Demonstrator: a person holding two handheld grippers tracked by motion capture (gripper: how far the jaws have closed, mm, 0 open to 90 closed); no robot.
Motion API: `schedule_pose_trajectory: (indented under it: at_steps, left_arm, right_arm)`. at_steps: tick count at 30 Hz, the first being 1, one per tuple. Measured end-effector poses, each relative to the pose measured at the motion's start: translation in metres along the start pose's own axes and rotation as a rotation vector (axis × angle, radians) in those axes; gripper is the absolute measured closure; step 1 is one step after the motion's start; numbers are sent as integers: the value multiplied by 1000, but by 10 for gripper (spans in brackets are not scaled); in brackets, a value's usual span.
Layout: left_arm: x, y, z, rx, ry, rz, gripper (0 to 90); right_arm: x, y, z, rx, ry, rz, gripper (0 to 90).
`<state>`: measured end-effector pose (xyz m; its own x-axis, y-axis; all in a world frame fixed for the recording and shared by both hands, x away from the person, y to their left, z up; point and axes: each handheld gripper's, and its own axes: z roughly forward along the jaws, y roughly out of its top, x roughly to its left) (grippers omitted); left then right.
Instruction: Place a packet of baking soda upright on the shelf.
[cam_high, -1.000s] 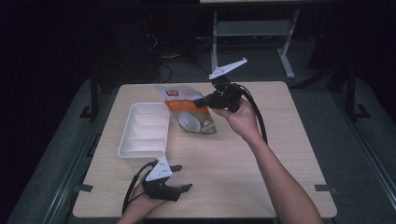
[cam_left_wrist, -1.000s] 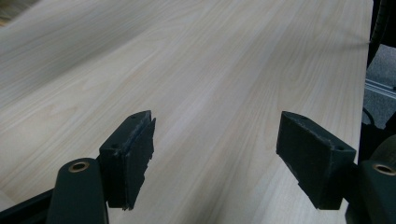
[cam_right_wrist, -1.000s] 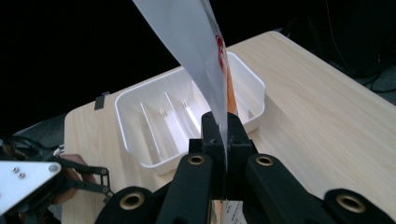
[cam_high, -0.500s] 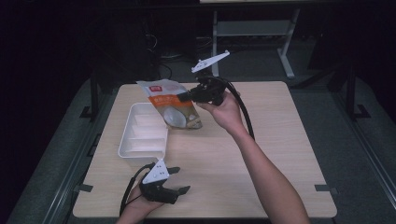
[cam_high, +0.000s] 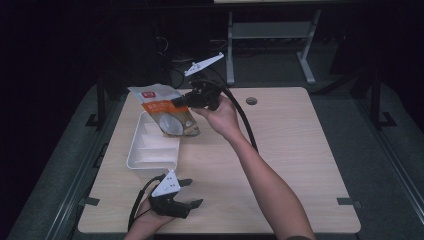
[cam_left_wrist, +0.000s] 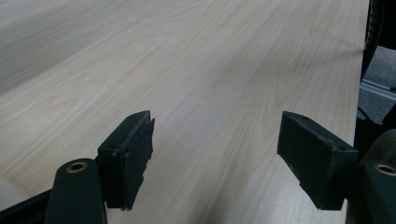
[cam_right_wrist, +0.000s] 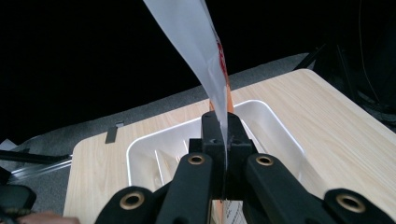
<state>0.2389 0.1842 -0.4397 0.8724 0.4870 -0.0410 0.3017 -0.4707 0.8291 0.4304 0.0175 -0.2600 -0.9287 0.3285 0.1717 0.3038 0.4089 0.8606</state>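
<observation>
A flat snack pouch, white and orange with a pale round picture, hangs in the air above the far end of the white tray. My right gripper is shut on the pouch's edge; in the right gripper view the two jaws pinch the thin pouch, which rises edge-on above the tray. My left gripper rests low at the table's near edge, open, with bare wood between its pads.
The tray has several long dividers and lies on the left half of the wooden table. A small round hole sits near the far edge. Beyond the table are dark floor and a metal frame.
My right gripper has carried the pouch leftward, from the table's far middle to above the tray's far end. The left gripper has stayed put.
</observation>
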Motion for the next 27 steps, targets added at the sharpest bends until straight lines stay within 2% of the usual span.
schedule_pose_trajectory:
  at_steps: [16,27]
  left_arm:
    - [5,-1,-3,-10,12,-3,261]
    - [4,-2,-3,-5,9,2,260]
  right_arm:
    - [-2,-2,49,-22,37,-2,900]
    - [-9,-18,83,-67,65,17,900]
